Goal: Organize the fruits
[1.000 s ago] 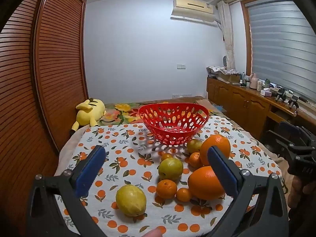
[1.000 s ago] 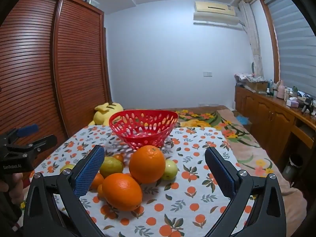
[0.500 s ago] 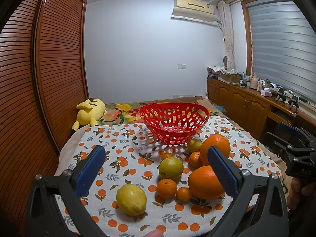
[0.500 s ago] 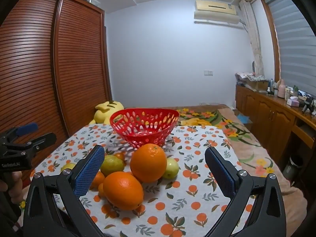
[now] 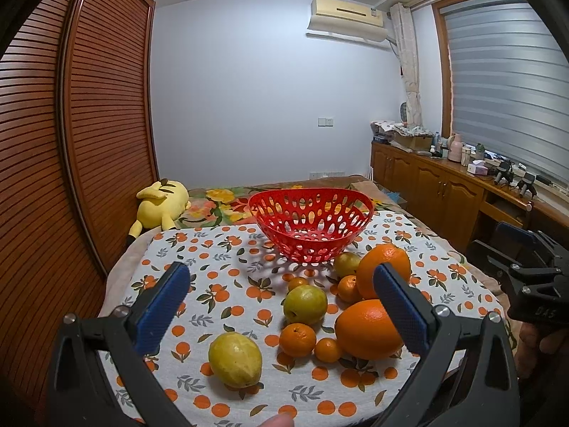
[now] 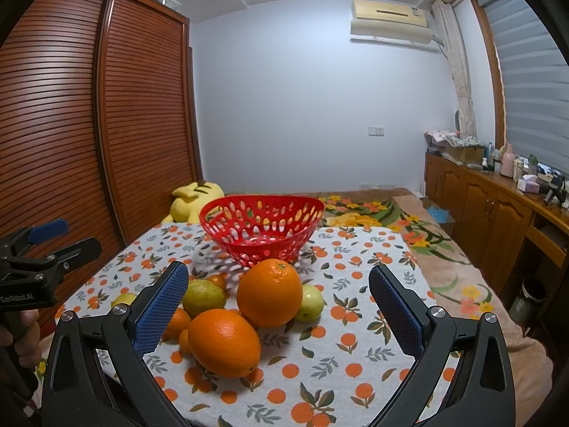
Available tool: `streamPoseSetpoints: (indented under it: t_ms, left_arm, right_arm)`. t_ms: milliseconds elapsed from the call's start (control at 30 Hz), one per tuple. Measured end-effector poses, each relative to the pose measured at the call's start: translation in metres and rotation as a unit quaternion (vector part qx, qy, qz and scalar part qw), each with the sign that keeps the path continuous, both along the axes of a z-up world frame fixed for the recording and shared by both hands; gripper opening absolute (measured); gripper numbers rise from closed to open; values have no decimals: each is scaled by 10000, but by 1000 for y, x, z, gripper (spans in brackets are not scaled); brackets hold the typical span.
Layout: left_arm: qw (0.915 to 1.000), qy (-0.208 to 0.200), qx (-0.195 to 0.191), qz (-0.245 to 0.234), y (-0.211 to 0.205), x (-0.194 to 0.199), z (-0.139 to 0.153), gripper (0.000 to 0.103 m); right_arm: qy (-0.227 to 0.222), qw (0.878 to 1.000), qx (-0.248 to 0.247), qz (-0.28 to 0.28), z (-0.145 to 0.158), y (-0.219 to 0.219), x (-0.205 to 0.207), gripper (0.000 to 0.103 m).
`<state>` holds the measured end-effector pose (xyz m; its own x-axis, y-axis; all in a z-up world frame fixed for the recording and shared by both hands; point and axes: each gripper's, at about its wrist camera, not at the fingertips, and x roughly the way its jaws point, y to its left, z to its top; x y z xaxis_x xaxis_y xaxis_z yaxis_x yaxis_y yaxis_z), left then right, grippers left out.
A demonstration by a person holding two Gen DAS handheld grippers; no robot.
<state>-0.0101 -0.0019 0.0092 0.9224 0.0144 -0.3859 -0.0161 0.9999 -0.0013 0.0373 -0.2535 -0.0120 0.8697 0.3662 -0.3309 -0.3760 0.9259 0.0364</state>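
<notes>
An empty red perforated basket [image 5: 350, 202] [image 6: 227, 206] stands at the far side of the table. In front of it lie two large oranges [image 5: 366, 329] [image 6: 224, 341], several small tangerines [image 5: 297, 338], green-yellow fruits [image 5: 305, 303] [image 6: 203, 297] and a yellow lemon [image 5: 235, 359]. My left gripper [image 5: 279, 307] is open and empty, held above the near table edge, with the fruit cluster between and beyond its fingers. My right gripper [image 6: 277, 311] is open and empty, and the two large oranges sit between its fingers just ahead.
The table wears a white cloth with an orange print [image 5: 213, 249]. A yellow plush toy [image 5: 161, 201] lies on the bed behind. A wooden slatted wardrobe [image 5: 71, 142] stands at the left, wooden cabinets [image 5: 426, 185] at the right.
Both grippers have barely moved. The right gripper's view has shifted slightly closer to the oranges. Both stay open.
</notes>
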Motion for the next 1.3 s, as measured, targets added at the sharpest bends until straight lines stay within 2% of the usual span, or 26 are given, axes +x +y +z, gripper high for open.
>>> streamPoseSetpoints:
  t_ms: [1300]
  left_arm:
    - [10000, -20, 4, -15, -3, -3, 5, 103]
  right_arm:
    - [4, 10000, -11, -5, 0, 1, -1, 103]
